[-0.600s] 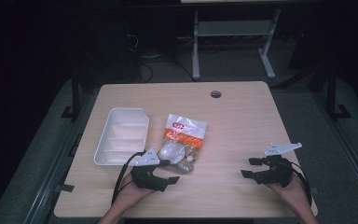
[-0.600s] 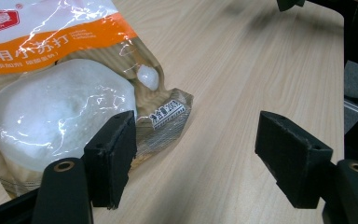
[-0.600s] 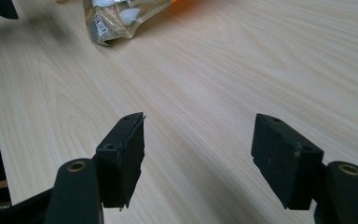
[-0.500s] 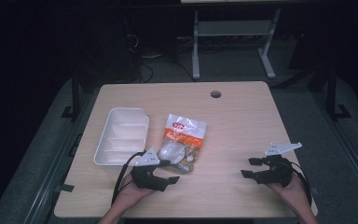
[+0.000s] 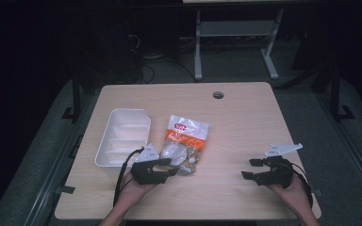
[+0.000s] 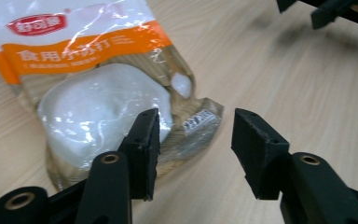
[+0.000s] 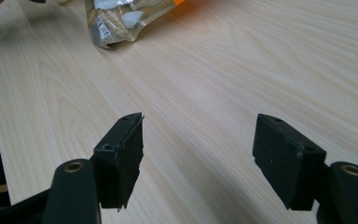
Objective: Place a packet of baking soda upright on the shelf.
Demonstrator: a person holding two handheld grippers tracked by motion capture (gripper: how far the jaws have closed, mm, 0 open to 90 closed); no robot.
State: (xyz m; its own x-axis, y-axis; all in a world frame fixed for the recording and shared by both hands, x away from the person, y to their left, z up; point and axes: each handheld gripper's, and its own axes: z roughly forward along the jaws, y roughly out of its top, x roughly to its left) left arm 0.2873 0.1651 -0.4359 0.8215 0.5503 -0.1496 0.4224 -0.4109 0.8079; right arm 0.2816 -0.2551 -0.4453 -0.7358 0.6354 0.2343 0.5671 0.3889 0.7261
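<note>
A clear plastic bag [image 5: 186, 139] with an orange and white label lies flat on the wooden table, holding white lumps. My left gripper [image 5: 168, 166] rests at the bag's near left corner, jaws open and pointing right. In the left gripper view the bag [image 6: 88, 93] lies just beyond my left gripper [image 6: 196, 140], its near corner ahead of the gap and nothing pressed between the pads. My right gripper [image 5: 247, 168] sits low at the right of the table, open, pointing left toward the bag. From my right gripper [image 7: 198, 144] the bag's corner [image 7: 116, 18] shows far off.
A white divided tray [image 5: 122, 136] stands left of the bag, close to my left hand. A cable hole [image 5: 218, 95] is near the table's far edge. Bare tabletop [image 5: 235, 136] lies between the two grippers. The other gripper's jaws [image 6: 326, 11] show far off.
</note>
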